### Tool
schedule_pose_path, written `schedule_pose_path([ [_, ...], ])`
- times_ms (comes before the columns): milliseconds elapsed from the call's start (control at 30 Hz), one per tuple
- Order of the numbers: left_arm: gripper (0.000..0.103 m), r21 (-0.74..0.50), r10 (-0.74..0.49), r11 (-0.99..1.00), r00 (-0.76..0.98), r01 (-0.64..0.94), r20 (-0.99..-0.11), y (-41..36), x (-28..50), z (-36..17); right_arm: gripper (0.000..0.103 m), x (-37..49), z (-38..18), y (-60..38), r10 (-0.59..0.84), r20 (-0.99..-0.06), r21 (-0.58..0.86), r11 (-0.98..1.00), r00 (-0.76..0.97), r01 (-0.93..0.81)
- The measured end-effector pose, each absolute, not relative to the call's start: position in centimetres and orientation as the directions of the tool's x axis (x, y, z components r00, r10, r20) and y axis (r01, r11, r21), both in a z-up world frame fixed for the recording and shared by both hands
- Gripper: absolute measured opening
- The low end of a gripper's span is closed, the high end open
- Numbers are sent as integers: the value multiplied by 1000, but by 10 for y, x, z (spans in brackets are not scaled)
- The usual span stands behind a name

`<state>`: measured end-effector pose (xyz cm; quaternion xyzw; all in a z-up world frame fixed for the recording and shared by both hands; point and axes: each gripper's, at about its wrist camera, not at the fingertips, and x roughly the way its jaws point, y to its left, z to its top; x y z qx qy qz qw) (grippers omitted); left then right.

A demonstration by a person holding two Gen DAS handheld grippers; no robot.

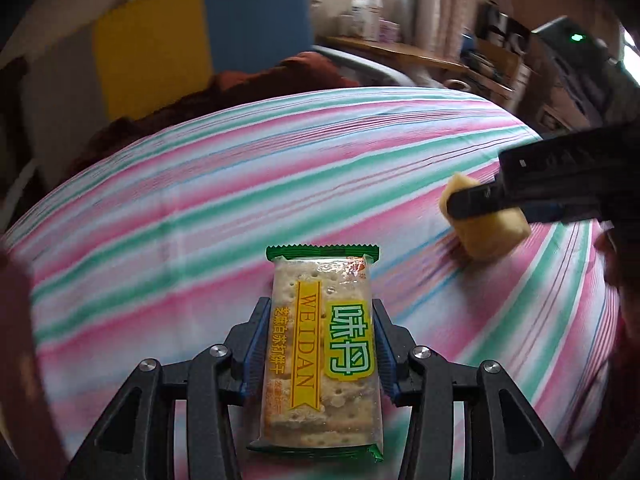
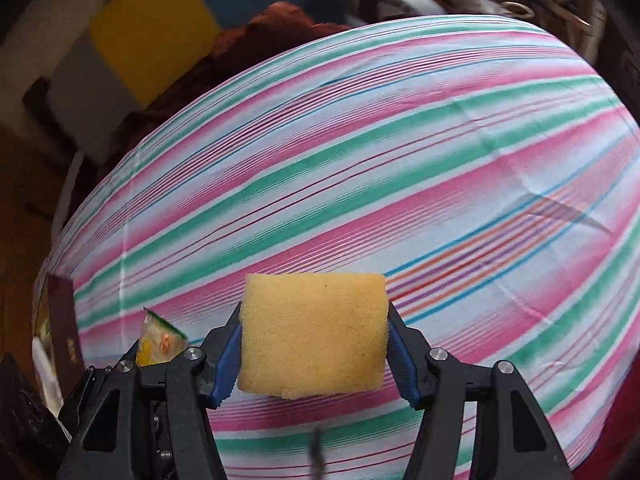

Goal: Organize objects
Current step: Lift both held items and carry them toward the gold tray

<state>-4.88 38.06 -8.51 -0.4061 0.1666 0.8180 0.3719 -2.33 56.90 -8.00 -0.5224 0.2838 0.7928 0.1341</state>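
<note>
Left gripper (image 1: 320,340): closing on the cracker packet (image 1: 320,352), blue pads pressing both long sides, packet pinned between them.
Cracker packet: lying flat in the grip, long axis running straight forward along the fingers, far sealed end sticking out past the tips over the striped sheet (image 1: 240,184).
Right gripper (image 2: 314,344): clamping the yellow sponge (image 2: 314,332), jaws part way apart at sponge width, pads biting its left and right faces.
Sponge: hanging just above the sheet in the right wrist view; in the left wrist view sitting well right of and ahead of the packet, low near the fabric, contact unclear.
Key relation: both things already in hand, so each drop spot is lying ahead on open sheet; right gripper is sitting further forward than the left; packet corner showing at lower left of the right wrist view.
Step judged: carrying both toward placement; no container visible.
Risk: packet is slick film, possibly sliding forward.
</note>
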Motion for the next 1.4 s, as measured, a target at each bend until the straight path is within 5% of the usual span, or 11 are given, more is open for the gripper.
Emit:
schedule_pose_path([
  [267,48,-12,459,-735,-484,-678,-745,310,-14,-87,63,-48,-83,547,-178,-895,351,-848,-410,-397],
  [1400,48,8,468,-732,-512,-681,-720,314,-11,-92,63,-44,-86,556,-174,-911,325,-861,-375,-390],
])
